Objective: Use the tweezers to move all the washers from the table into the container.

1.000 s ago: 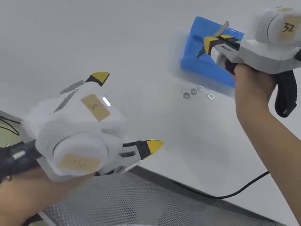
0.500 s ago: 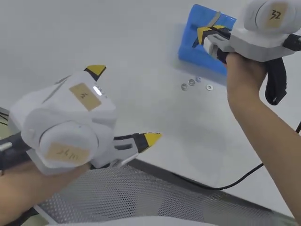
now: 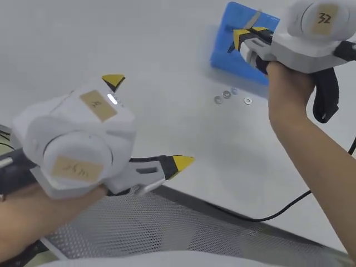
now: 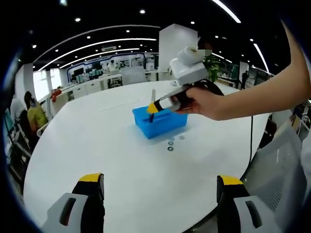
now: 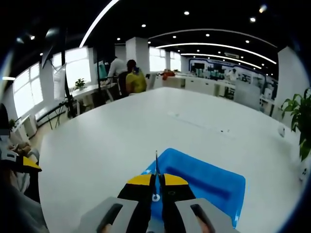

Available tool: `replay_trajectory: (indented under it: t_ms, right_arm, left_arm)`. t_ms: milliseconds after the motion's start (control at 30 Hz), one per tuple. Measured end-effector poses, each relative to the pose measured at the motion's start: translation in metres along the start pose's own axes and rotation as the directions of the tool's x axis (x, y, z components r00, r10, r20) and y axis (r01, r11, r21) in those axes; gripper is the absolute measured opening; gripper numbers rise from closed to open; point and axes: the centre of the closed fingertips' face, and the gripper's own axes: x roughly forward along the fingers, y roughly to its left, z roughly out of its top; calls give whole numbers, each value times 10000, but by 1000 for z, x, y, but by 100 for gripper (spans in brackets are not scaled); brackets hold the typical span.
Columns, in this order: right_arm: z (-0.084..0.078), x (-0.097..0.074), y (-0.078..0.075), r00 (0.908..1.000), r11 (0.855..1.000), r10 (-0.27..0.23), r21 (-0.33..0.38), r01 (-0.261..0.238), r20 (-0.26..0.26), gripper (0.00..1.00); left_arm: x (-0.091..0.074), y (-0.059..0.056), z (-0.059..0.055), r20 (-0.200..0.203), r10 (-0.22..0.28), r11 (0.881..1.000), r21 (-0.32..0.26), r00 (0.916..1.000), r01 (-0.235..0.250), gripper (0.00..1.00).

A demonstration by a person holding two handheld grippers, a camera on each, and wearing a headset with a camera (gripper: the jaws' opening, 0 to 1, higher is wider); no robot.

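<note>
A blue container [image 3: 225, 51] sits on the white table [image 3: 167, 67], with several small washers [image 3: 226, 95] lying loose just in front of it. My right gripper [image 3: 240, 38] hovers over the container's near edge, shut on thin metal tweezers [image 3: 253, 21] that point into it. The right gripper view has the jaws closed on the tweezers [image 5: 156, 167] above the container [image 5: 206, 187]. My left gripper [image 3: 148, 121] stands open and holds nothing near the table's front edge, far from the washers. Seen from the left gripper [image 4: 159, 180], the container [image 4: 160, 122], washers [image 4: 171, 144] and tweezers [image 4: 152, 104] lie ahead.
A black cable [image 3: 278, 208] runs over the table's front right. A grey mesh chair [image 3: 167, 228] stands below the table edge. White table surface spreads between the left gripper and the washers. People [image 5: 132, 77] and desks are far off in the room.
The head view has shifted a little. The right gripper stays over the container with the tweezers; the left gripper stays open near the table edge. The washers have not moved.
</note>
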Motion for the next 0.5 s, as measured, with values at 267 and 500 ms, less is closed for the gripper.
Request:
replay_trajectory:
  t_ms: [267, 500]
  right_arm:
    - [10, -27, 10, 9994, 9997, 201, 147, -206, 297, 2]
    - [14, -57, 25, 9982, 9989, 435, -216, -426, 410, 3]
  left_arm:
    - [1, -2, -2, -134, -168, 9998, 58, 9998, 169, 99]
    - [2, -3, -4, -234, -123, 9997, 222, 9997, 128, 99]
